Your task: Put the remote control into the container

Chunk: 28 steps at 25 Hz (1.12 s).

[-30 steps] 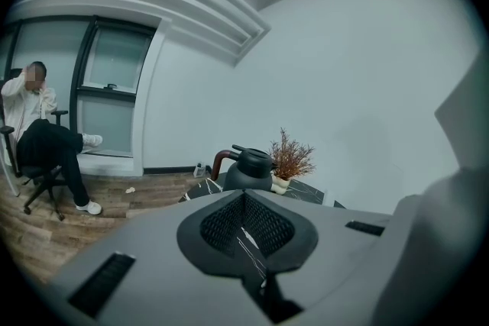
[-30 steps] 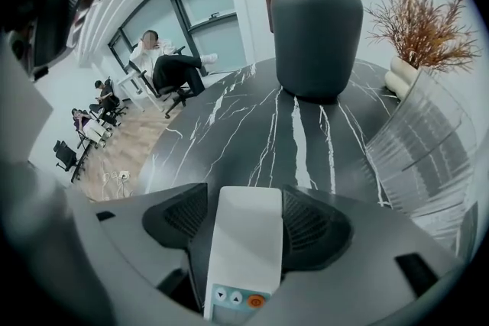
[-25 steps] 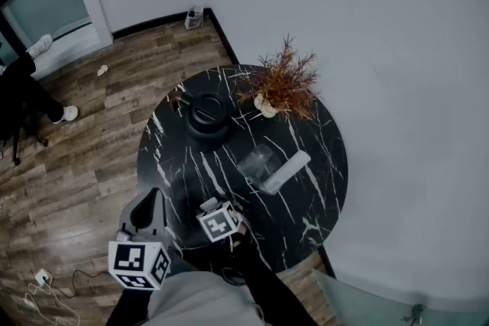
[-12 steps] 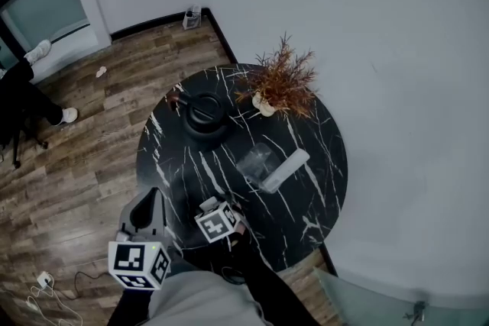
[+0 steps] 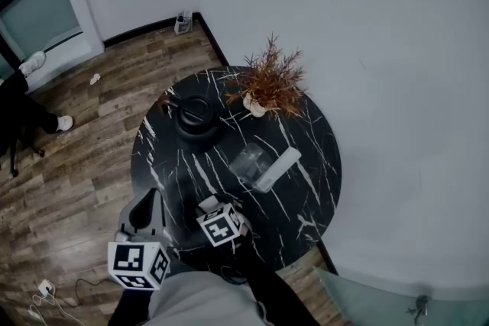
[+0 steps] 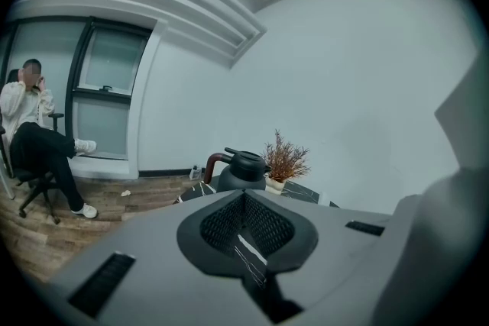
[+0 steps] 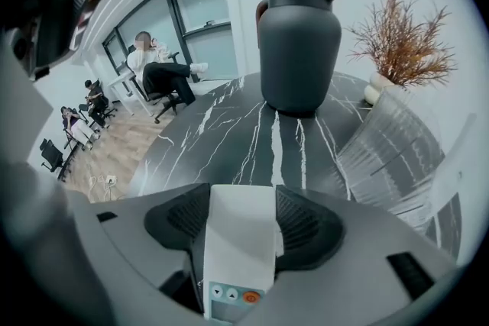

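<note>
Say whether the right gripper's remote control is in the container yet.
Out. The right gripper is shut on the remote control, and the clear container stands apart from it, farther along the table.

- Table (image 5: 306,187): black, veined with white like marble.
- Remote control (image 7: 237,240): white, with one orange button beside two pale grey ones.
- Container (image 7: 393,145): clear, finely ribbed.
- Jug (image 5: 195,115): matt dark grey, with a brown handle.
- Plant (image 5: 269,80): rust-brown sprigs in a cream pot.
- Floor (image 5: 69,156): brown wood-grain planks.
- Right gripper (image 7: 241,211): grey body, black meshed pads.
</note>
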### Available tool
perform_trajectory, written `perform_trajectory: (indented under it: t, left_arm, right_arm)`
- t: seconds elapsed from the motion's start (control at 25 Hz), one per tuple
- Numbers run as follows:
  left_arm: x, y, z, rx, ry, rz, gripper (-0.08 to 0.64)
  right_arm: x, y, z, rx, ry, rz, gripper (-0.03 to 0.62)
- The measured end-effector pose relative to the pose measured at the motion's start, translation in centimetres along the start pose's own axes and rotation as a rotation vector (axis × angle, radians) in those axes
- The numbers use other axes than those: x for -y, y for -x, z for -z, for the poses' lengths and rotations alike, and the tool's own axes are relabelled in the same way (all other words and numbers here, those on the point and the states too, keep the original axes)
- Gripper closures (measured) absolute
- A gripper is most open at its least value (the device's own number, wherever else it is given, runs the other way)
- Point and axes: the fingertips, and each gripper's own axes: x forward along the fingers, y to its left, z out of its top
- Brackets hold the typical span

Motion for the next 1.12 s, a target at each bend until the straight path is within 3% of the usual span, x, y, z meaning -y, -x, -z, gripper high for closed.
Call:
perform_trajectory:
  t: [1.12]
  left_arm:
    - [5.0, -0.6, -0.8, 0.024, -0.065, 0.099, 0.552]
  right_arm:
    - [3.3, 6.9, -0.5, 0.207, -0.091, 0.09, 0.331]
